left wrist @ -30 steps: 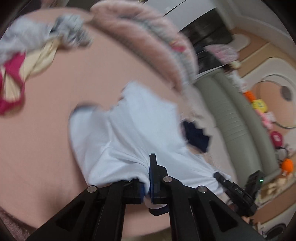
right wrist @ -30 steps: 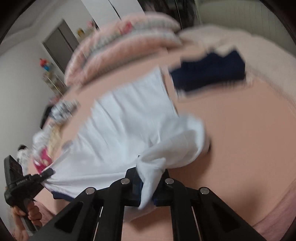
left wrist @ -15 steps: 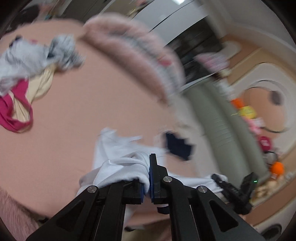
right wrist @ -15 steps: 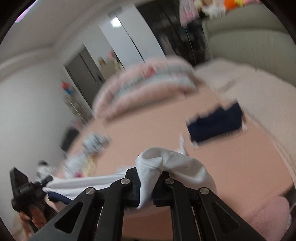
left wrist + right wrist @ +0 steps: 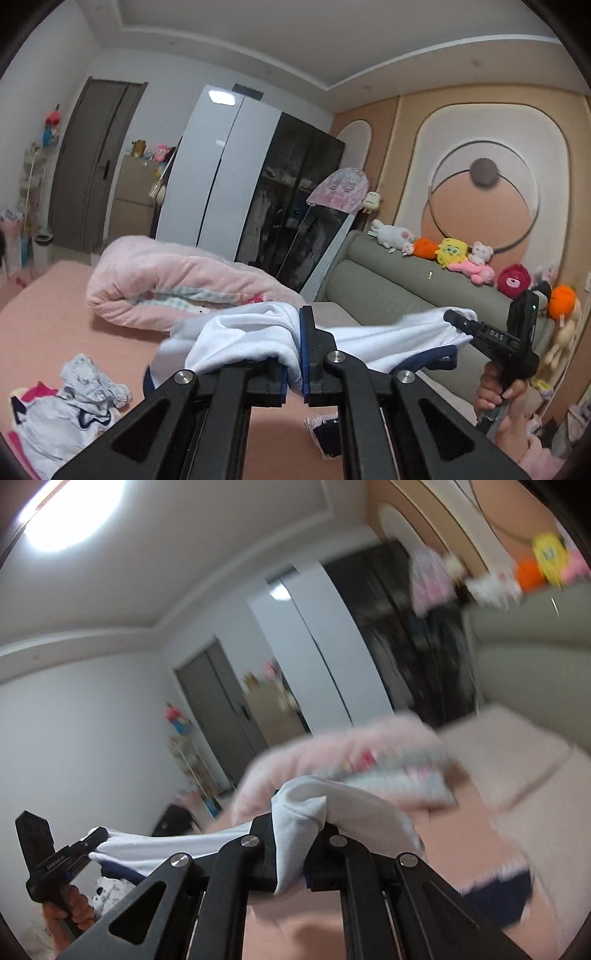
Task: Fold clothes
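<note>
The white garment (image 5: 255,336), a soft ribbed knit with a navy trim along one edge, hangs stretched in the air above the bed (image 5: 48,332), well clear of its smooth peach sheet. The left gripper (image 5: 293,354) has its jaws pressed together on a bunched fold of this cloth, which bulges over the blue pads. The right gripper (image 5: 291,849) likewise pinches a thick, rounded wad of the same garment. Between the two, the fabric runs as a taut, slightly sagging band. Both grippers point close to level, at about the same height above the bed. In the left wrist view, a hand (image 5: 495,387) wraps the black handle of the right gripper; in the right wrist view another hand (image 5: 70,908) grips the left handle. On the bed lie a rolled, fleecy pink quilt (image 5: 166,284), a crumpled heap of mixed clothes (image 5: 66,402) near its edge, and a flat navy folded item (image 5: 491,897).
</note>
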The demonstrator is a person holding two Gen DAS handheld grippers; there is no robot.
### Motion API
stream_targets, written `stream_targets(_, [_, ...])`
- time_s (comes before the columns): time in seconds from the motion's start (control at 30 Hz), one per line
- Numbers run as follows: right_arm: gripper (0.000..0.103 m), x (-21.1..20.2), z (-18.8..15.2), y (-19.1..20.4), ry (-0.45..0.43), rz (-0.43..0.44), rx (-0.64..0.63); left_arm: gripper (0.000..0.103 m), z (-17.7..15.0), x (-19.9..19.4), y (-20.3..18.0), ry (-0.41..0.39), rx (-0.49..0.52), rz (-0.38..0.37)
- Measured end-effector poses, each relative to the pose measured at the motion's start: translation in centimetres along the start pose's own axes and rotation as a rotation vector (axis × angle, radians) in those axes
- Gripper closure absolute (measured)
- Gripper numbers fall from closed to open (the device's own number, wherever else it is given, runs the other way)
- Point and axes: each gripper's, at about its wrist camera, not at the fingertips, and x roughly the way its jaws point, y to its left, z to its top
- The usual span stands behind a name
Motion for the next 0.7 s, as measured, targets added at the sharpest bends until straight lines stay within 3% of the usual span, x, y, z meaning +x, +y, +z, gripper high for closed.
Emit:
stream_targets(0.1, [0.097, -0.6, -2.2, 0.2, 0.05, 0.006, 0.016, 0.097, -3.9, -0.3, 0.7, 0.068, -0.043, 0.015])
stream_targets(0.17, [0.097, -0.3, -6.5, -1.2, 0.143, 0.002, 0.069, 0.097, -8.5, 0.2, 2.3, 0.153, -0.11, 0.029])
stream_targets(0.27, [0.096, 1.0, -16.3, -5.0, 0.295, -0.05, 0.157, 0.097, -18.2, 2.8, 6.0, 0.336, -0.197, 0.07])
stream_targets(0.43, [0.096, 5.7, -32.7, -12.2, 0.56, -0.247, 0.2, 0.097, -35.0, 9.1, 12.8, 0.688, -0.332, 0.196])
stream_targets(0.53, [0.096, 9.0, -41.0, -16.5, 0.747, -0.317, 0.282, 0.097, -41.7, 11.6, 15.5, 0.848, -0.413, 0.255])
stream_targets(0.6, [0.095, 9.7, -43.9, -18.1, 0.801, -0.344, 0.296, 0.094, -43.7, 11.3, 16.1, 0.878, -0.454, 0.311])
stream_targets(0.7, [0.084, 8.1, -43.0, -17.8, 0.752, -0.32, 0.316, 0.09, -43.5, 8.6, 15.0, 0.79, -0.463, 0.306])
